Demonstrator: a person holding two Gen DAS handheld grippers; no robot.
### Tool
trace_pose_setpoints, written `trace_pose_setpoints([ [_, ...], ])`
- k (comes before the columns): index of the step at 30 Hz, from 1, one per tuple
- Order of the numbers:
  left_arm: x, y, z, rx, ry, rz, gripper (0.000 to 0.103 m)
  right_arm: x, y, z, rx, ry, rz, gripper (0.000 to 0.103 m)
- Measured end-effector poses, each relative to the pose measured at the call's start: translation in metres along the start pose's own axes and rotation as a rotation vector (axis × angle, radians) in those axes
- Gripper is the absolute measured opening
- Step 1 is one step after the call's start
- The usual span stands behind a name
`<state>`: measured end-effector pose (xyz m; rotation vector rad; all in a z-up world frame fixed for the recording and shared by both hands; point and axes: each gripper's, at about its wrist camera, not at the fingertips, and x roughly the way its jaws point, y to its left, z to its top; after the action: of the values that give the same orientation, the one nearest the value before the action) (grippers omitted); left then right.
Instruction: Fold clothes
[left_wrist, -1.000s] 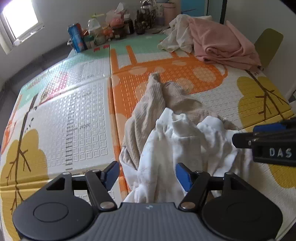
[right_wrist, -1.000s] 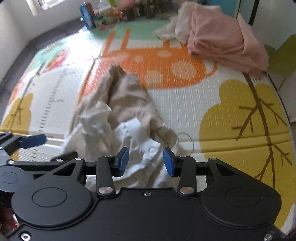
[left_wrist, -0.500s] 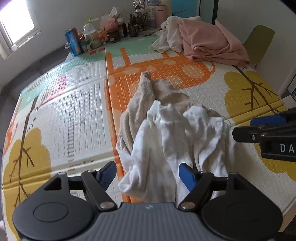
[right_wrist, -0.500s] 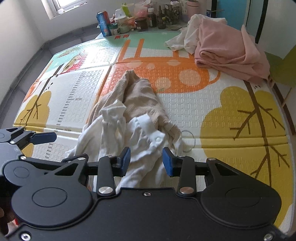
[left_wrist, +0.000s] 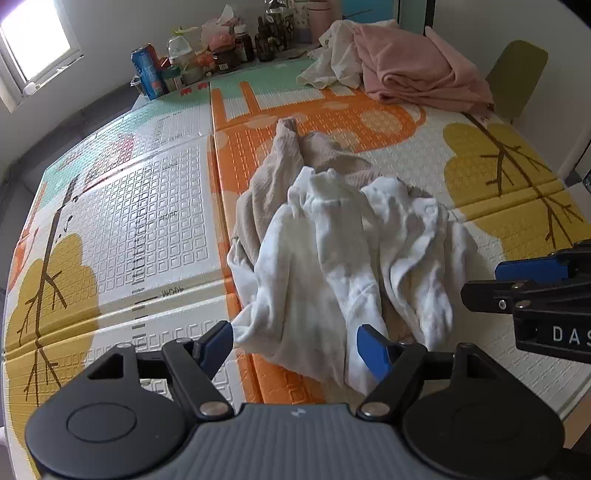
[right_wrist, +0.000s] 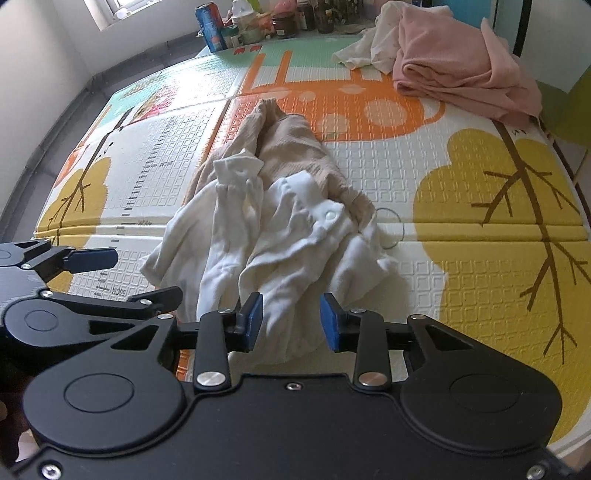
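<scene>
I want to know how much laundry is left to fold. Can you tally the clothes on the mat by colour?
White: 2, one crumpled near the grippers, one at the far end
Beige: 1, under the near white one
Pink: 1, piled at the far end
Total: 4, as far as the heaps show

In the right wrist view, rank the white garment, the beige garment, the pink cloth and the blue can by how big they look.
1. white garment, though it lies nearest the camera
2. pink cloth
3. beige garment, partly covered, so close to the pink one
4. blue can
</scene>
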<state>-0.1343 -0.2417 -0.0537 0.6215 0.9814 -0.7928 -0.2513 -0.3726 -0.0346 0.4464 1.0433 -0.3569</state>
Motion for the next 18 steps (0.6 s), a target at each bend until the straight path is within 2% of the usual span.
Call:
trace_pose_setpoints([
  [9, 0.003, 0.011, -0.001, -0.034, 0.011, -0.003, 0.077, 0.001, 0.001, 0.006, 0.009, -0.018, -0.012, 0.032],
  [18, 0.019, 0.021, 0.021, -0.069, 0.001, -0.035, 0.08, 0.011, -0.003, 0.021, 0.022, -0.026, -0.035, 0.032],
])
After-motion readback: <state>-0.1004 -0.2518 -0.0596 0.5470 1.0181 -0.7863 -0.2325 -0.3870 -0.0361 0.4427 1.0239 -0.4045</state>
